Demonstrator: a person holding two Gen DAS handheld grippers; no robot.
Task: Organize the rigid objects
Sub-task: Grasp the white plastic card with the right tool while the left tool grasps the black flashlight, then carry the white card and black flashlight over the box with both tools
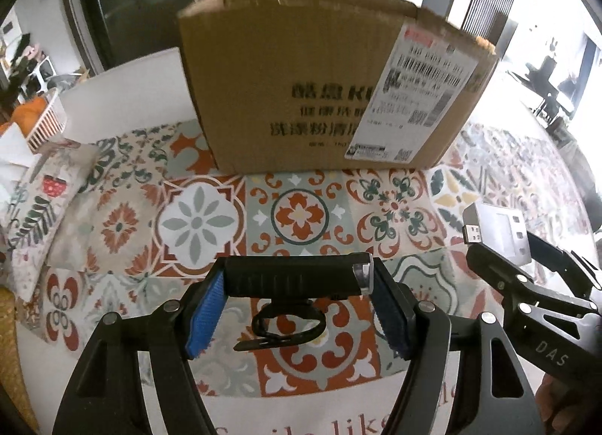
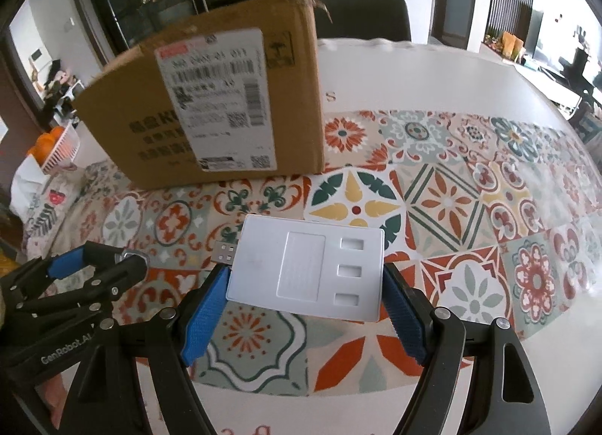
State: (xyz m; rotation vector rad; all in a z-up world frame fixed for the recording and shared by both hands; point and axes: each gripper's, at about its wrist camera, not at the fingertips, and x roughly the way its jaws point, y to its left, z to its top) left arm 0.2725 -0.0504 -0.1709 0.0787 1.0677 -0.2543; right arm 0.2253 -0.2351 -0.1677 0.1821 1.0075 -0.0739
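Two grippers, one item each. Left gripper (image 1: 297, 307) clamps one black flashlight-like bar (image 1: 297, 274) crosswise, above the tablecloth (image 1: 195, 224). Right gripper (image 2: 304, 299) pinches one white USB hub (image 2: 308, 269), also lifted. One cardboard box (image 1: 301, 78) far; top cut off, label blurred.

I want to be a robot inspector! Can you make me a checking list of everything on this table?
Surface: table under a patterned tile cloth.
Job's things: black flashlight with a strap; white card-shaped USB device; cardboard box standing behind.
Clutter: floral pouch at the left edge.
Grippers: left gripper shut on the flashlight; right gripper shut on the USB device.
Cables: nothing seen.
Surroundings: basket of oranges, dark chair.
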